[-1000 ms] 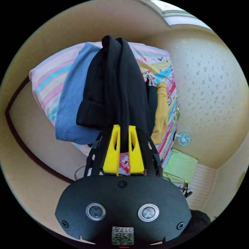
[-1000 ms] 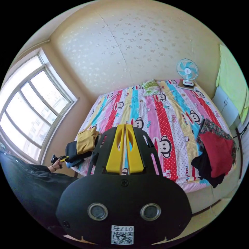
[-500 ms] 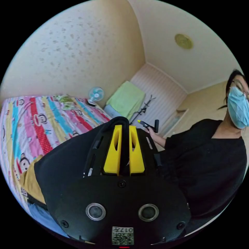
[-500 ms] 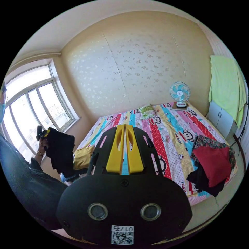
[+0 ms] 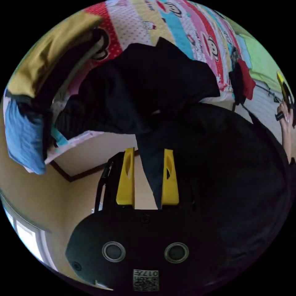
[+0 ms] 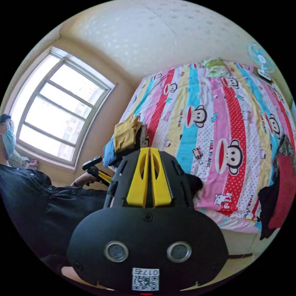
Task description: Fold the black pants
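Observation:
The black pants point(image 5: 148, 83) lie crumpled on the near edge of the bed point(image 5: 172, 27), and a narrow dark strip of cloth runs down between my left jaws. My left gripper point(image 5: 148, 150) is open; the strip lies against one jaw with a gap to the other. The right gripper view shows a bit of the pants point(image 6: 195, 183) behind my right gripper point(image 6: 149, 149), which is shut on nothing. A hand holds the left gripper point(image 6: 103, 176) low beside the bed. The right gripper point(image 5: 281, 83) shows at the far edge of the left gripper view.
A stack with a yellow garment point(image 6: 125, 135) over a blue one point(image 6: 108, 151) sits at the bed corner by the window point(image 6: 58, 114). A red and black heap of clothes point(image 6: 279, 191) lies at the other corner. A fan point(image 6: 260, 58) stands at the head. The person's black top point(image 5: 234, 172) is close by.
My left gripper, shut on the hanging black pants a second ago, lifted them and has opened; the pants now rest on the bed edge. My right gripper stayed shut while its view swung.

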### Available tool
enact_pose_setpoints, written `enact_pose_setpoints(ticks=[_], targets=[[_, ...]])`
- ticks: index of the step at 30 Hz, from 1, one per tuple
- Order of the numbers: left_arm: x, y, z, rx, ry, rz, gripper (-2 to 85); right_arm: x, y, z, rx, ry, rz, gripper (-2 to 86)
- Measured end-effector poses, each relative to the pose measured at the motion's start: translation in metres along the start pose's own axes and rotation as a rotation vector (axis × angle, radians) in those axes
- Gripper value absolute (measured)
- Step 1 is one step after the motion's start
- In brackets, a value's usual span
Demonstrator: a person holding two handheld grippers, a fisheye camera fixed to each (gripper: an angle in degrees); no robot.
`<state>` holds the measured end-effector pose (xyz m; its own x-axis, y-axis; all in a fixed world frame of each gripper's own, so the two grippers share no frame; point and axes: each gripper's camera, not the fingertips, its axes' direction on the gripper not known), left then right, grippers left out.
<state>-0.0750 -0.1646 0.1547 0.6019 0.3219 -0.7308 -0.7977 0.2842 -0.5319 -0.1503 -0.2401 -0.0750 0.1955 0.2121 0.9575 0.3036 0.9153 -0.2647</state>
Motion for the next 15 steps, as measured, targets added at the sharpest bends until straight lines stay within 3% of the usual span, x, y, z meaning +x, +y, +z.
enact_pose_setpoints(ticks=[3,6,8,9,11,13,15], targets=[[-0.087,0.069,0.022,0.182,0.304,-0.224,22.4,-0.032,-0.027,0.133,-0.307,-0.037,-0.121,6.0],[-0.172,0.156,0.074,0.457,0.808,-0.453,23.7,-0.095,-0.020,0.275,-0.623,0.002,-0.383,10.8],[-0.215,0.221,0.152,0.701,1.297,-0.572,20.4,-0.137,0.005,0.352,-0.769,0.061,-0.581,13.2],[-0.220,0.234,0.174,0.753,1.420,-0.578,19.5,-0.163,0.026,0.396,-0.827,0.110,-0.709,14.7],[-0.221,0.272,0.250,0.953,1.847,-0.497,17.0,-0.197,0.063,0.452,-0.911,0.165,-0.900,16.6],[-0.211,0.296,0.291,1.087,2.029,-0.420,16.0,-0.227,0.103,0.496,-0.969,0.215,-1.100,17.8],[-0.202,0.323,0.321,1.202,2.063,-0.409,14.9,-0.243,0.160,0.550,-1.073,0.326,-1.315,18.8]])
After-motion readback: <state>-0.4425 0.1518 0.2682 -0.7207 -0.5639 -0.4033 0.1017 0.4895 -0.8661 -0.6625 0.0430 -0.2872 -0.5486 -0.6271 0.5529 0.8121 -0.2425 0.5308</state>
